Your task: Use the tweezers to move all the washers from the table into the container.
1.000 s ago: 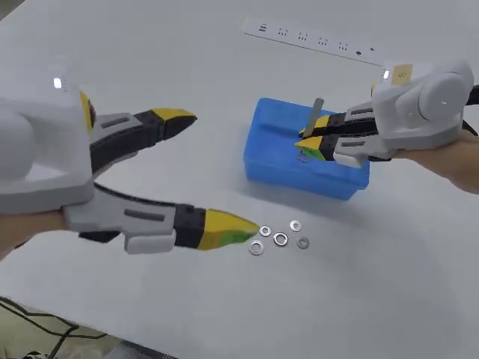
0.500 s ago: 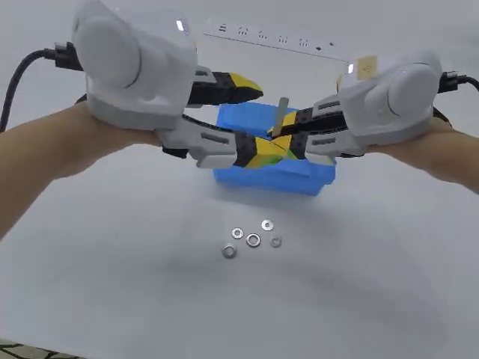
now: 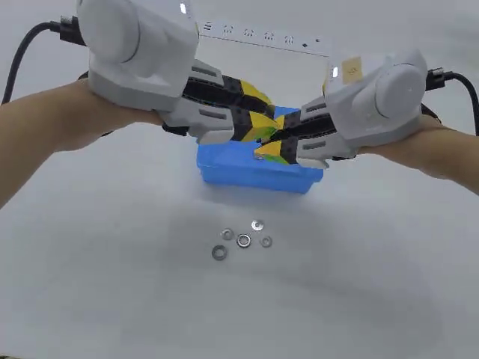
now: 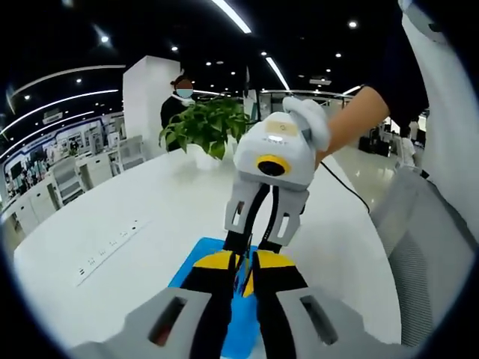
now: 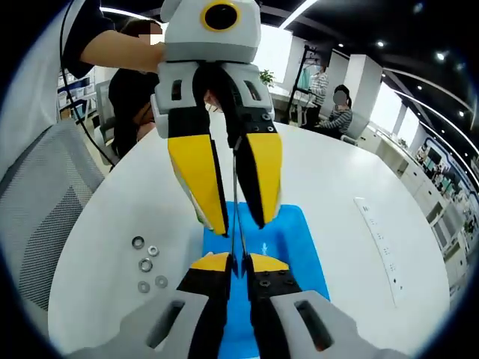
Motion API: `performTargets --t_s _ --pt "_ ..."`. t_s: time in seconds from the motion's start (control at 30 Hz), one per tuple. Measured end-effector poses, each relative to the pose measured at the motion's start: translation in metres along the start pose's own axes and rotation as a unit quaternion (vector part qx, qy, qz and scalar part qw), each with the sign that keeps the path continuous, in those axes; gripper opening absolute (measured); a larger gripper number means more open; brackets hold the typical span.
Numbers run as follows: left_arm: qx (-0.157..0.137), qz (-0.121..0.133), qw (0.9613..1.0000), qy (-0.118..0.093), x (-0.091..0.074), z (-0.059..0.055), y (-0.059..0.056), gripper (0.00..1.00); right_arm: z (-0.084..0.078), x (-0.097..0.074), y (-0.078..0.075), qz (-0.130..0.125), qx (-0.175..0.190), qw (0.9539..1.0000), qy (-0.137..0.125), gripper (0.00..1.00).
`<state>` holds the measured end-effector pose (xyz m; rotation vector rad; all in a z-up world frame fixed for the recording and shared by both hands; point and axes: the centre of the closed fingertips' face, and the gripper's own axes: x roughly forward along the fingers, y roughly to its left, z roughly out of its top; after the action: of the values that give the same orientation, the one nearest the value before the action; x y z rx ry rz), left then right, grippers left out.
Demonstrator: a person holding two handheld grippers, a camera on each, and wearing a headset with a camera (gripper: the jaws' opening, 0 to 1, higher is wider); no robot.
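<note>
washers (image 3: 243, 239), small shiny rings, are lying on the white table (image 3: 112, 269) near the blue plastic box (image 3: 251, 170). over it the right claw (image 5: 239, 263) is pinching thin tweezers (image 5: 235, 187). the facing left claw (image 4: 245, 269) is narrow around them; i cannot tell if it is gripping.

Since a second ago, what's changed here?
The left gripper moved from beside the washers to the tweezers in the right gripper over the blue container, its jaws narrowing around them. The right gripper's hold and the five washers are unchanged.
</note>
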<state>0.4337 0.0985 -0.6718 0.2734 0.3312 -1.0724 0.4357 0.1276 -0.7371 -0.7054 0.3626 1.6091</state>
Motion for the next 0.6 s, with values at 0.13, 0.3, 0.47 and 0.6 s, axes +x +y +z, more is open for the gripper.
performTargets --t_s 0.13,0.3,0.47,0.6 --pt "0.02 0.0 0.9998 -0.008 -0.003 0.005 -0.004 0.08 0.003 -0.001 0.002 0.003 -0.003 1.0 -0.004 0.09" --pt "0.051 0.003 0.9987 -0.006 0.0 0.01 -0.009 0.06 0.006 -0.002 0.003 0.0 -0.01 0.9999 -0.004 0.1" --pt "0.055 0.005 0.9984 -0.003 -0.002 0.01 -0.012 0.06 0.004 -0.004 0.004 -0.007 -0.023 0.9997 0.007 0.1" --pt "0.056 0.008 0.9984 -0.004 -0.001 0.013 -0.014 0.06 0.005 -0.005 0.005 -0.007 -0.019 0.9998 0.007 0.11"
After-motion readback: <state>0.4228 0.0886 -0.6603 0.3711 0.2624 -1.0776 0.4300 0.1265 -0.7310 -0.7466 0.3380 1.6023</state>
